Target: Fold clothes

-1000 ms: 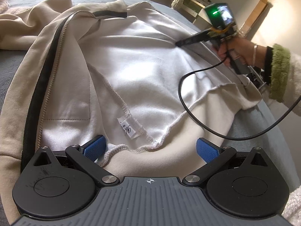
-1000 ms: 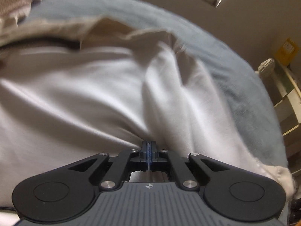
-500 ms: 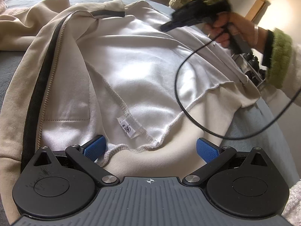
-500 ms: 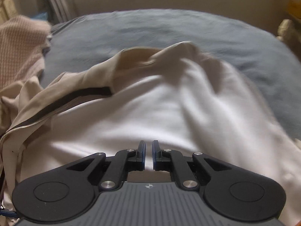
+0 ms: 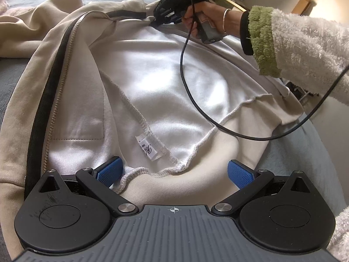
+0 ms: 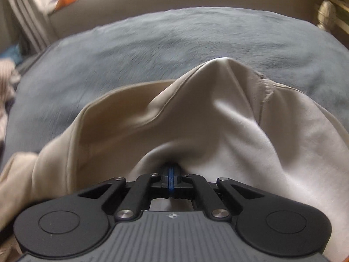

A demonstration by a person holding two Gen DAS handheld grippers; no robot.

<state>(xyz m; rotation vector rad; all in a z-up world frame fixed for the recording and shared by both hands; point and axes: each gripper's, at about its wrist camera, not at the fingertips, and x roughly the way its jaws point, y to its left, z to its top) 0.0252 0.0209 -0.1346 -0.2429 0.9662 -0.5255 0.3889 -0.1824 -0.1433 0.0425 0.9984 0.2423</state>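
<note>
A cream zip-up sweatshirt point(image 5: 165, 91) is spread inside-out over a grey-blue bed point(image 6: 174, 43), its white fleece lining turned upward. A dark zipper band point(image 5: 50, 100) is seen running along the garment's left edge, and a small white care label point(image 5: 148, 148) is stitched at the seam near the hem. The left gripper point(image 5: 174, 171) is held released, its blue pads point(image 5: 110, 170) set wide apart over the cream hem band, with no fabric caught between them. At the far end of the garment, near the collar, the right gripper point(image 5: 165, 13) is held by a hand point(image 5: 202, 18) wearing a bracelet, from a fluffy white sleeve point(image 5: 305, 50) with a green cuff. A black cable point(image 5: 196, 104) is draped from that tool across the lining. In the right wrist view, the right gripper point(image 6: 171, 180) is clenched on a fold of the sweatshirt point(image 6: 196, 120), the blue pads pressed together and the cloth raised into a peak ahead of them. The bed surface beyond is blurred
</note>
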